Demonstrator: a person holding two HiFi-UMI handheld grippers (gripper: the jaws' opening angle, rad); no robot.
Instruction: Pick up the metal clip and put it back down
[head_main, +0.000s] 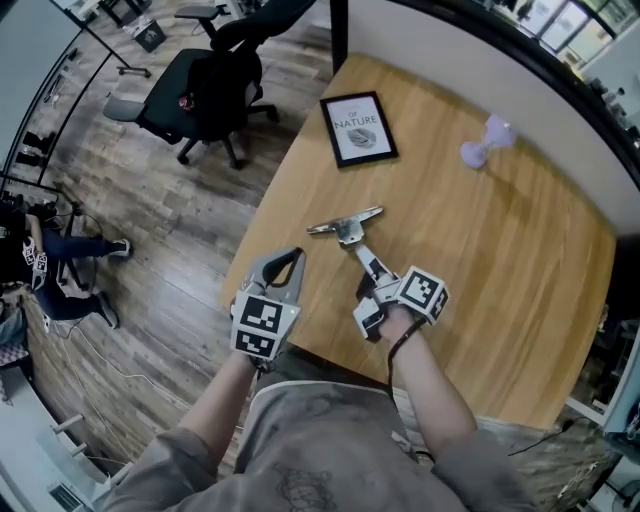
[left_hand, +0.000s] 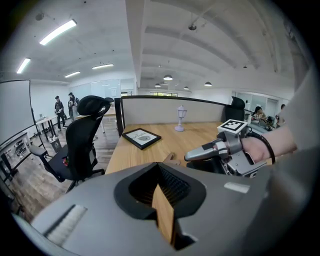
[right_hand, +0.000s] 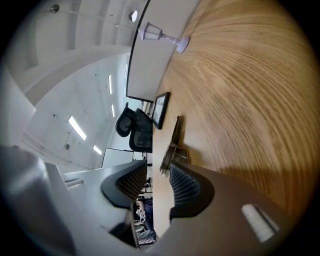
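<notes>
**Fig.** Metal clip (head_main: 345, 226) flat on bench (head_main: 480, 250), not lifted. Right gripper (head_main: 360, 250) jaws wide, tips at clip's near end, clip at 11 o'clock, pads not yet on it: likely lined up for pinch. Left gripper (head_main: 295, 256) jaws together, empty, parked at clip's 8 o'clock, clear of approach.

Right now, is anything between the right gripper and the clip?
Nothing visible does: the clip lies on bare table just past the right gripper's open jaws. The frame sits well beyond.
</notes>
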